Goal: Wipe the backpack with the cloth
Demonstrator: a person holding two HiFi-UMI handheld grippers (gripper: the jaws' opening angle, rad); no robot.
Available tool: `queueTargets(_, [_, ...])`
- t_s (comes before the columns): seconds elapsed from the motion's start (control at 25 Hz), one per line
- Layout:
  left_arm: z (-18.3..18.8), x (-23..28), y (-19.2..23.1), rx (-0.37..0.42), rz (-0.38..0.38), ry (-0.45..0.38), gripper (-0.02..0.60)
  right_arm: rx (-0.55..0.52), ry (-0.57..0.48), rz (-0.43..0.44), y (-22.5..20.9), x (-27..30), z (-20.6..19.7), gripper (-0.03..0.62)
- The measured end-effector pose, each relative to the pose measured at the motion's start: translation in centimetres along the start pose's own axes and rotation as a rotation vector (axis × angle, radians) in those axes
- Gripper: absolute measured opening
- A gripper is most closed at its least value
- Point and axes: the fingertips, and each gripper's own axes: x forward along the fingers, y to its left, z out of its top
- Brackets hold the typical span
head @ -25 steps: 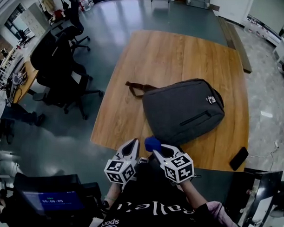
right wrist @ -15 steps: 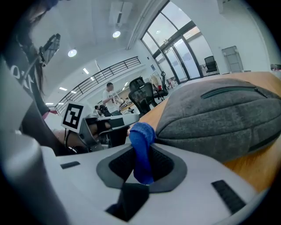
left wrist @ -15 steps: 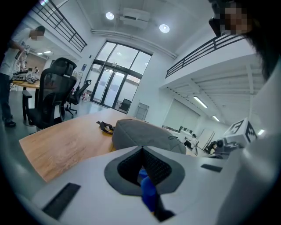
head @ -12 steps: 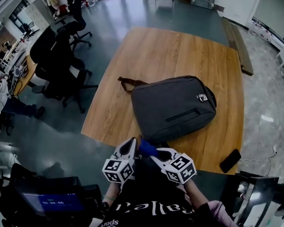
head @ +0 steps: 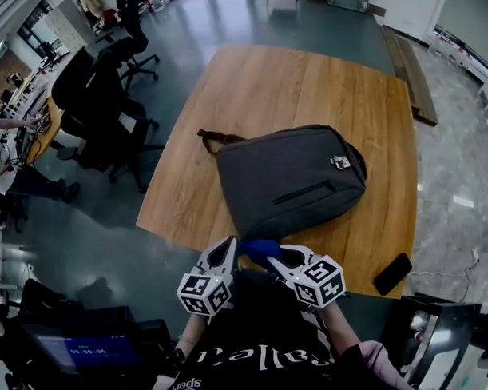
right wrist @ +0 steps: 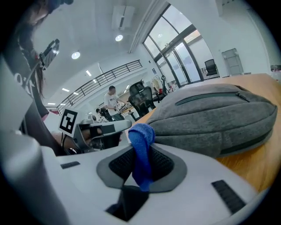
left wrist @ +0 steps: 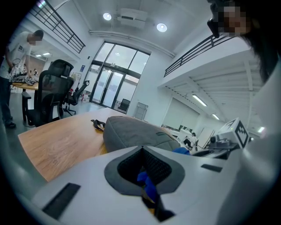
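Moved since 1 s ago: cloth (head: 256,247), then balled up above R gripper (head: 275,255), now drawn out btw the two grippers' tips, right at near edge of backpack (head: 292,180). R gripper's marker cube further right than before. Backpack itself higher and further left in head view. R gripper: jaws pressed on a fold of the blue cloth, fold upright btw the pads, top end rolled over above the jaw tips, plain in right gripper view. L gripper (head: 228,247): jaws together, small scrap of blue caught low in the gap. Prob. a corner of the same cloth, though too little of it visible in left gripper view to be sure. Both grippers side by side at near edge of table (head: 312,81), tips toward backpack and close to it; touching or not, can't tell. Backpack: dark grey, lying flat on the wooden table, zip pocket facing up, brown strap (head: 210,137) trailing off its far-left corner onto the wood. Black phone (head: 391,273) near table's right front corner, well apart from backpack. Office chairs (head: 99,105) on grey floor to the left of table.
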Motion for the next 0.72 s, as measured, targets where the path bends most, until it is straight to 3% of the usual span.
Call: queueTargets(0.72, [0.9,2.0,-2.3,0.034,-0.042,0.015,-0.002,0.167,-0.159,-0.310,-13.7,-9.9,1.5,0.066])
